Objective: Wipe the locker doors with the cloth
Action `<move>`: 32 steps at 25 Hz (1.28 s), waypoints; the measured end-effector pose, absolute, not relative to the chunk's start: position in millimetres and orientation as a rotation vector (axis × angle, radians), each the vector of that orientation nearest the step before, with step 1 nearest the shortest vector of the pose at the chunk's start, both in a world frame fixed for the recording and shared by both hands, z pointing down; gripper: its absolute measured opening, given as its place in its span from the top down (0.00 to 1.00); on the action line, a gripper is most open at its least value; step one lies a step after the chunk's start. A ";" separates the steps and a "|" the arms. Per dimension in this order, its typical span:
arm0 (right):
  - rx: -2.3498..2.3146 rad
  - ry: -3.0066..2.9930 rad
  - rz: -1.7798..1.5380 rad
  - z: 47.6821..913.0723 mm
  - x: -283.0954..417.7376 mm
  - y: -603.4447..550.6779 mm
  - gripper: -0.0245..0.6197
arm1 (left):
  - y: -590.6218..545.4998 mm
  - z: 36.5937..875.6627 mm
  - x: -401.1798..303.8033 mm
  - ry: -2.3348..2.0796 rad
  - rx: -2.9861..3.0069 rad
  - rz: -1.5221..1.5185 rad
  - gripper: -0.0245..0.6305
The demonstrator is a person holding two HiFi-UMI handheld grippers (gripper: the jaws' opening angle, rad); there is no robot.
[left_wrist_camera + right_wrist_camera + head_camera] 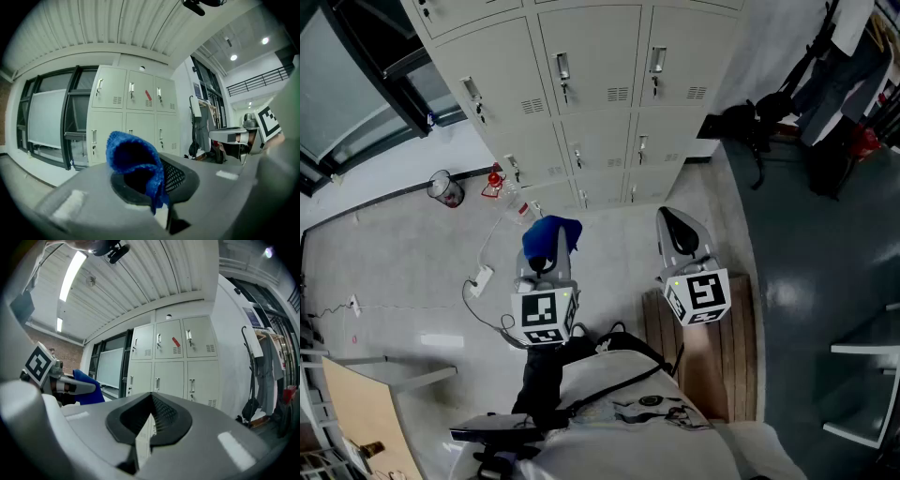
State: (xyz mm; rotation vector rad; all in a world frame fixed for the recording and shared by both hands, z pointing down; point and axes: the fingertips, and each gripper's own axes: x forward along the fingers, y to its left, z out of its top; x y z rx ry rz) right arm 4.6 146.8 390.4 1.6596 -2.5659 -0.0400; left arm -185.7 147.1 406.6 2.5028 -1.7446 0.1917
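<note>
A bank of pale grey lockers (pixel 591 89) stands ahead, seen also as lockers (pixel 133 117) in the left gripper view and lockers (pixel 173 364) in the right gripper view. My left gripper (pixel 546 251) is shut on a blue cloth (pixel 551 234), which bunches up between the jaws as cloth (pixel 136 161). It is held well short of the doors. My right gripper (pixel 675 225) is shut with nothing in it, to the right of the left one. From the right gripper view the cloth (pixel 86 387) shows at the left.
A wire waste basket (pixel 445 189) and a red item (pixel 494 178) sit on the floor by the lockers' left end. A white power strip (pixel 480 278) with its cable lies on the floor. A wooden bench (pixel 712 347) is at my right. Dark bags and stands (pixel 769 122) crowd the right.
</note>
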 end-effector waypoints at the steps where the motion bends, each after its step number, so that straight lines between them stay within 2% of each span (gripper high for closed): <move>1: 1.667 -2.561 -0.045 390.6 8.7 145.6 0.96 | 145.6 407.6 -181.4 -1.738 2.512 0.192 0.93; 14: 1.674 -2.599 -0.020 396.8 27.8 120.5 0.96 | 116.8 411.8 -154.9 -1.685 2.567 0.221 0.93; 32: 1.742 -2.478 0.060 412.9 38.6 -50.2 0.96 | -69.1 382.8 -149.9 -1.594 2.692 0.174 0.93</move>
